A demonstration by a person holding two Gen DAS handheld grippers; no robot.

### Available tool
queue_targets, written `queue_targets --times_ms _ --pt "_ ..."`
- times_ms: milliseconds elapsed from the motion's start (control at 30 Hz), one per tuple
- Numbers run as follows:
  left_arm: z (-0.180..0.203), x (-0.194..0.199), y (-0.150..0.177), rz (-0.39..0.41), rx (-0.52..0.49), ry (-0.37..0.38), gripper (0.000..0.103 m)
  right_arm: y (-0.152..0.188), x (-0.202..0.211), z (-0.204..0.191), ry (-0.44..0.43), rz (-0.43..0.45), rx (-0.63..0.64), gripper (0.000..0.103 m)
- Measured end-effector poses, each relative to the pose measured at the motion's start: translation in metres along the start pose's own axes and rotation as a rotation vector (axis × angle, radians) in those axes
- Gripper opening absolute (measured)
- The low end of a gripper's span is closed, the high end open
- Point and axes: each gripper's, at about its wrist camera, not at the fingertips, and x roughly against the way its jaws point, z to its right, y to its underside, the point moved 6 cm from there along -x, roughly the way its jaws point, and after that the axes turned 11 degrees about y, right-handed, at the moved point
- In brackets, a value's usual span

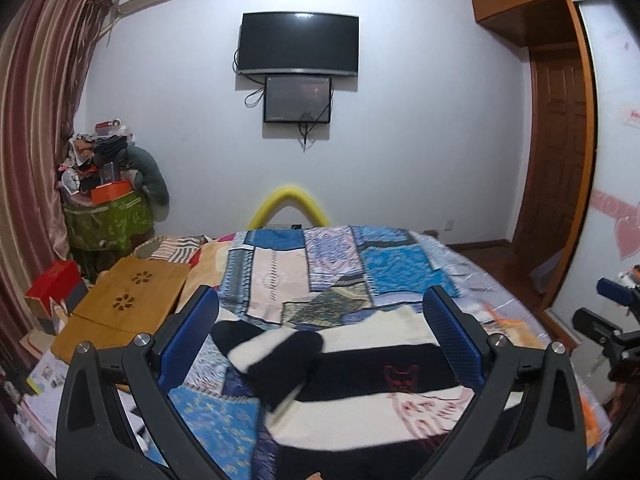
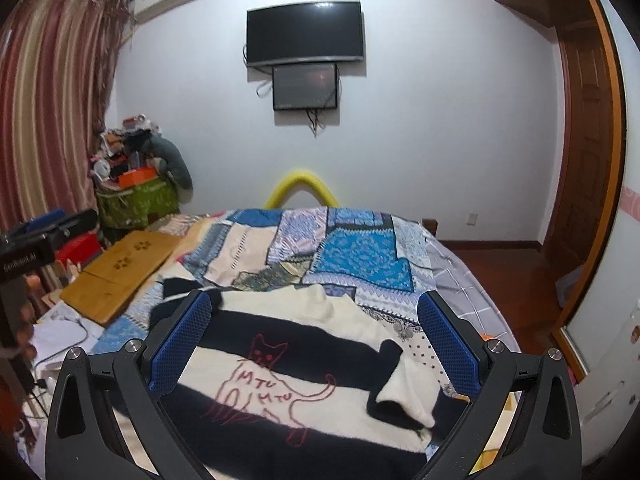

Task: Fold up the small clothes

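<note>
A black-and-cream striped sweater is being shown spread flat on a patchwork bedspread, with a red outline of a cat stitched across its front. The left gripper is being held above the sweater with its jaws wide apart and nothing between them; a folded-over sleeve is lying in the gap between the blue pads, nearer the left-hand one, though contact with the fabric cannot be told. The right gripper is likewise being held open over the garment, its jaws spread to either side of the cat drawing, with the other sleeve doubled over the body just inside the right-hand pad. The sweater is being framed at the near end of the bed in both views. A wooden lap tray is lying beside the bedspread on the left, well apart from the sweater. A television is being seen on the far wall.
</note>
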Motion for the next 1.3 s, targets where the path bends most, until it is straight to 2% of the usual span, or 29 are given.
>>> queue_targets --times_ms 200,333,533,800,933,1000,1200,1300 --pt "-0.045 -0.047 0.003 -0.089 0.002 -0.022 0.103 0.004 -0.041 0.009 0.024 -0.066 0.008 0.103" --pt "-0.087 -0.091 0.018 -0.195 0.077 -0.061 0.103 0.012 -0.069 0.013 0.035 -0.133 0.037 0.103" --pt "-0.146 -0.153 0.067 -0.393 0.220 -0.102 0.103 0.030 -0.110 0.017 0.015 -0.248 0.050 0.103" --pt "-0.205 -0.219 0.134 -0.563 0.348 -0.169 0.103 0.056 -0.149 0.016 -0.020 -0.385 0.055 0.102" --pt "-0.222 -0.242 0.156 -0.618 0.414 -0.158 0.090 0.065 -0.161 0.018 -0.028 -0.426 0.045 0.102" --pt "-0.229 -0.252 0.164 -0.634 0.447 -0.152 0.089 0.069 -0.165 0.021 -0.027 -0.443 0.039 0.102" --pt "-0.247 -0.274 0.181 -0.653 0.579 -0.129 0.074 0.077 -0.167 0.034 -0.011 -0.477 0.030 0.102" --pt "-0.251 -0.280 0.182 -0.634 0.622 -0.125 0.065 0.079 -0.166 0.041 0.002 -0.484 0.021 0.102"
